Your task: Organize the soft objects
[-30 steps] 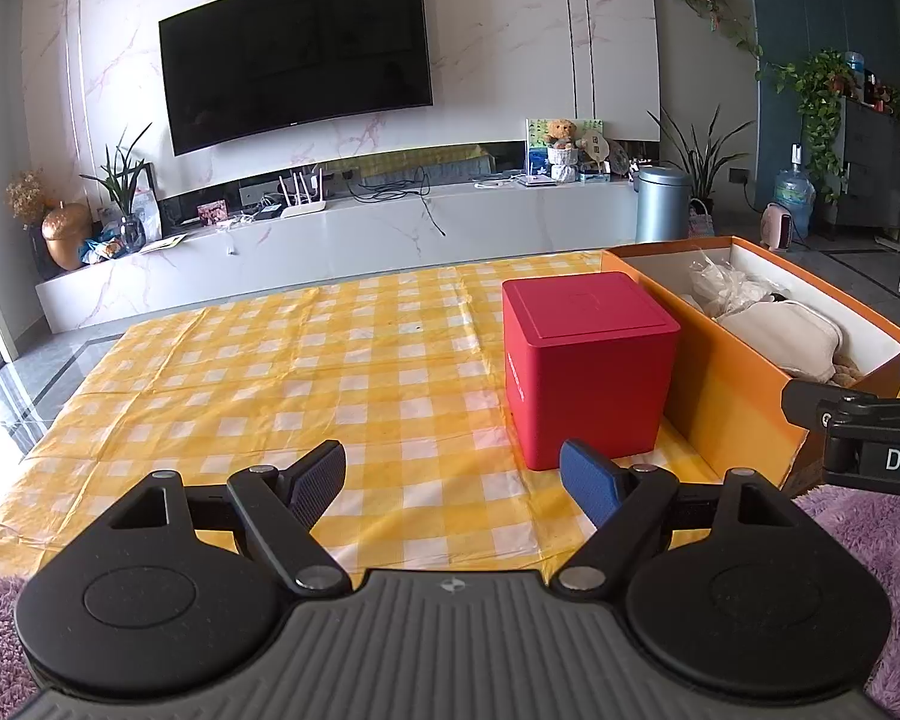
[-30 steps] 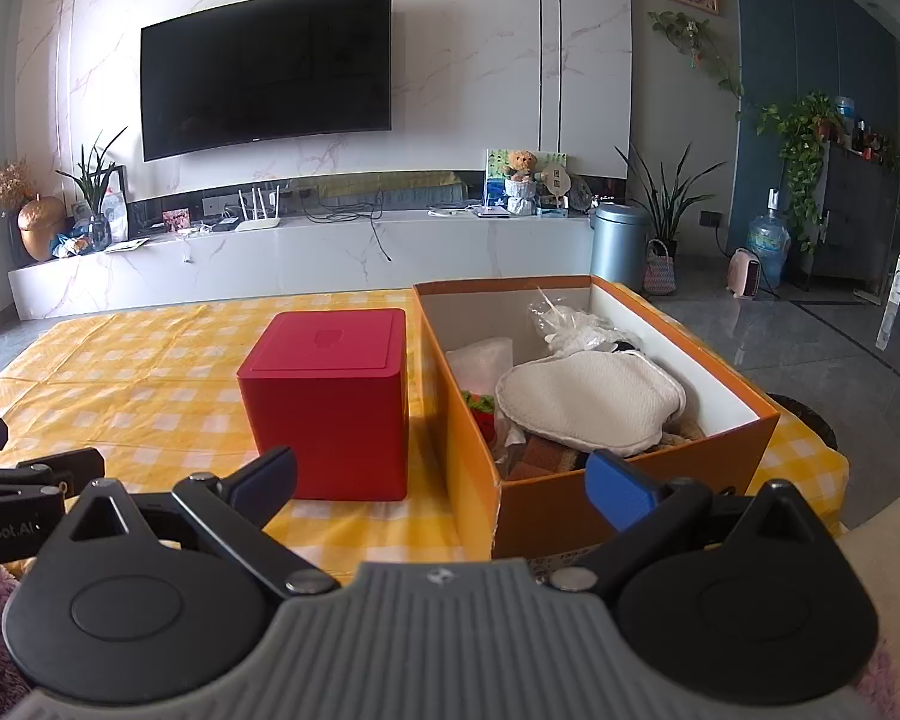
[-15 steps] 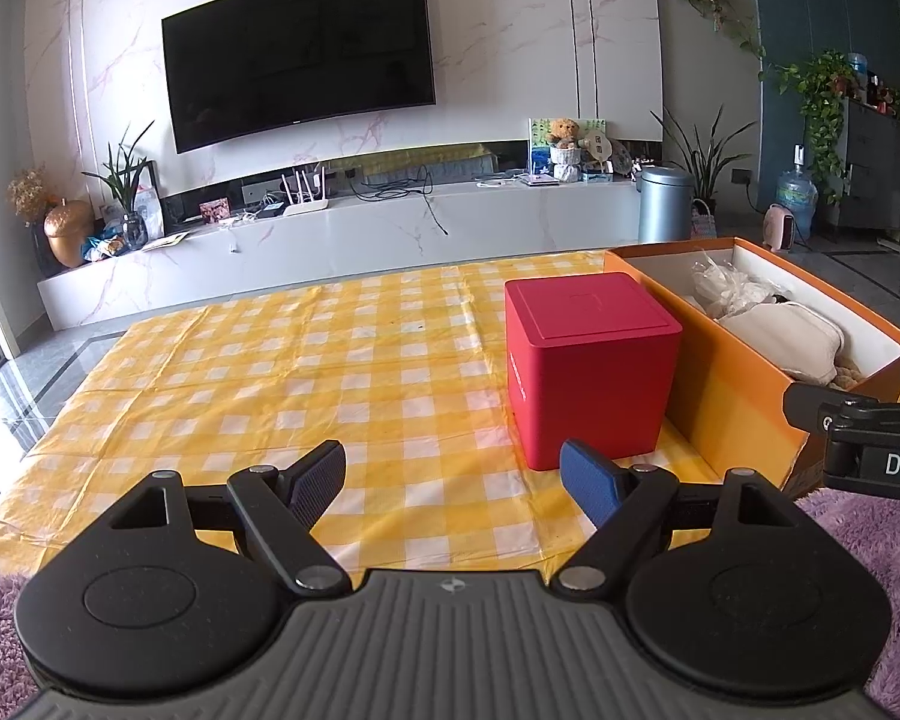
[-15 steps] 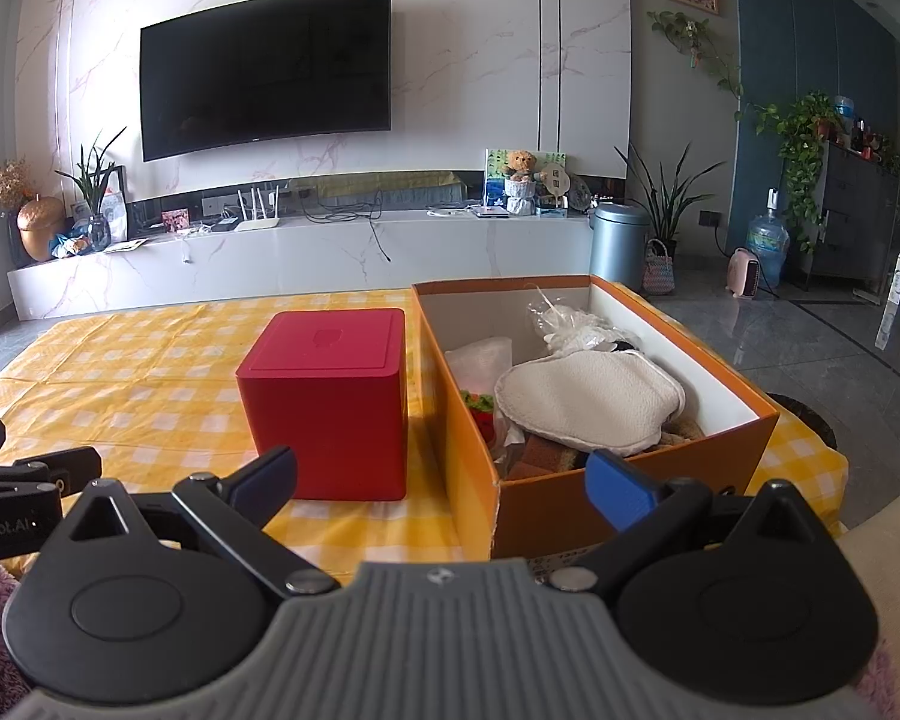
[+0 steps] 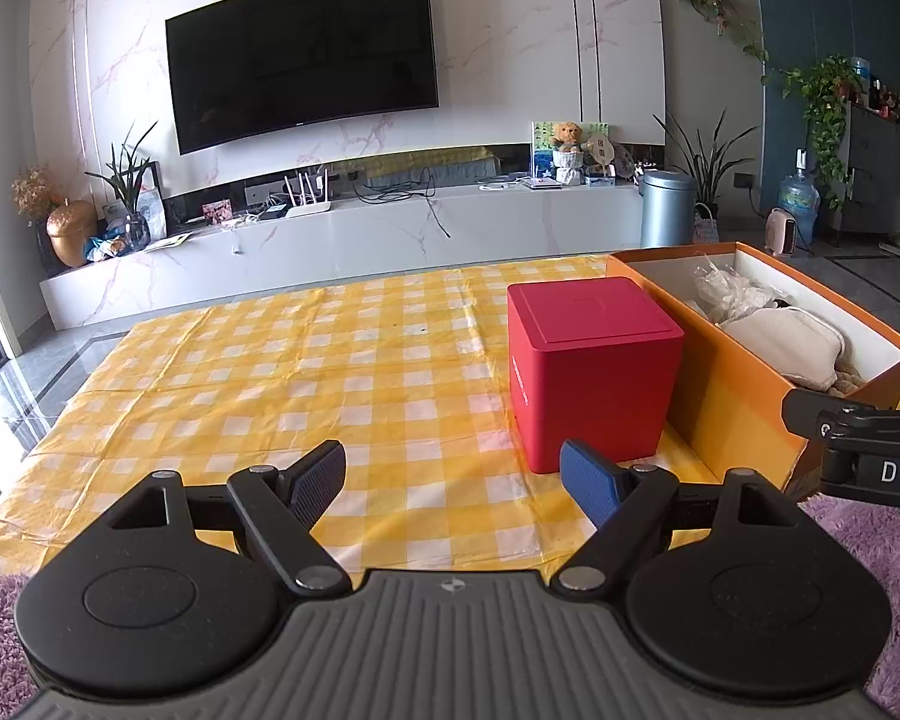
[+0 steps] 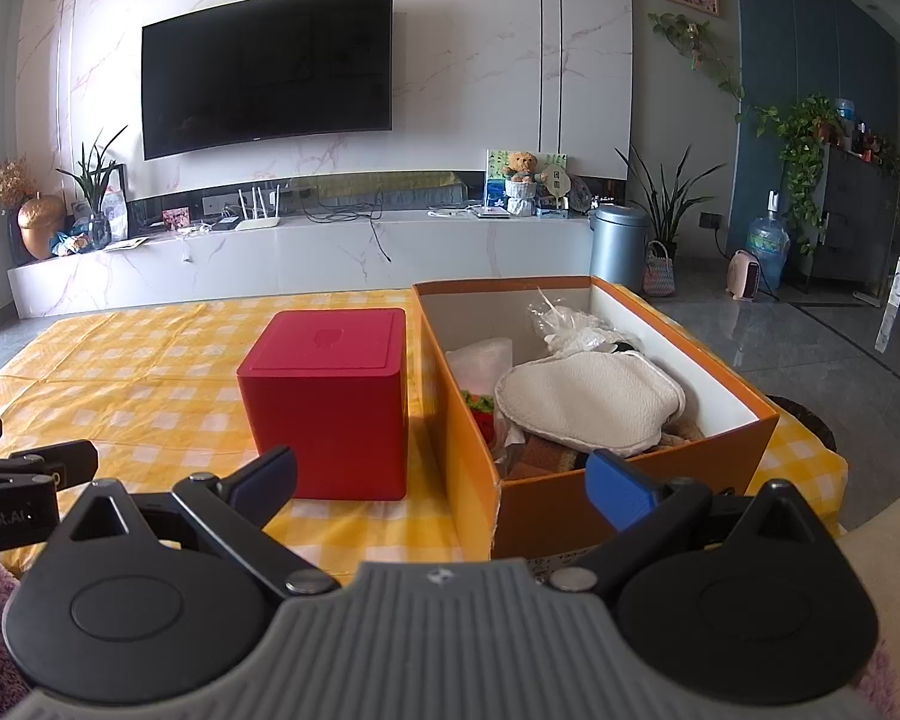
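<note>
Your orange box (image 6: 624, 480) sits on the checked cloth (image 5: 330, 372), the red cube (image 6: 330, 402) just beside it. Inside lies the cream pad (image 6: 588, 402): probably light and floppy, so pinch an edge. Only the right view shows the items beneath it. Both the left gripper (image 5: 453, 474) and right gripper (image 6: 441, 480) are spread, empty.

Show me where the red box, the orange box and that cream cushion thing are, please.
red box (image 6: 330, 414): right wrist view, front face.
orange box (image 6: 468, 468): right wrist view, left outer wall.
cream cushion (image 6: 588, 399): right wrist view, middle of its top.
</note>
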The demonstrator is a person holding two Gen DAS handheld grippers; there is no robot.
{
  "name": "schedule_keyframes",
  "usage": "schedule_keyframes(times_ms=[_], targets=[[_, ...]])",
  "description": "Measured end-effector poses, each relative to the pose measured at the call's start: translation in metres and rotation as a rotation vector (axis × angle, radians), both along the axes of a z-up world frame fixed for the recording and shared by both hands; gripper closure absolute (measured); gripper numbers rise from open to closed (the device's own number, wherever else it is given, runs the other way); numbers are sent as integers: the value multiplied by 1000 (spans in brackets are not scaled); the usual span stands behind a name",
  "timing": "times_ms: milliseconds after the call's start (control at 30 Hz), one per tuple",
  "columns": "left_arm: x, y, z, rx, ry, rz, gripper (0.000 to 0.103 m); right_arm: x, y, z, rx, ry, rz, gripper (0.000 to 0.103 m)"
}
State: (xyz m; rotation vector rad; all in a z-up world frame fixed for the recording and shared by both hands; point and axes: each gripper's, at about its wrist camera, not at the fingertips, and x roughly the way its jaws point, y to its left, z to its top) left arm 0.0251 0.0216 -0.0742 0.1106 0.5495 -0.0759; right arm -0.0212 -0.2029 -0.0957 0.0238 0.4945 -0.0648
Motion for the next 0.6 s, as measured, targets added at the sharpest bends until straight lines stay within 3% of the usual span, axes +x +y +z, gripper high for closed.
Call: schedule_keyframes(times_ms=[600], targets=[[-1,-1,3,-1,-3,4,8,0,0,0,-1,0,1,3]])
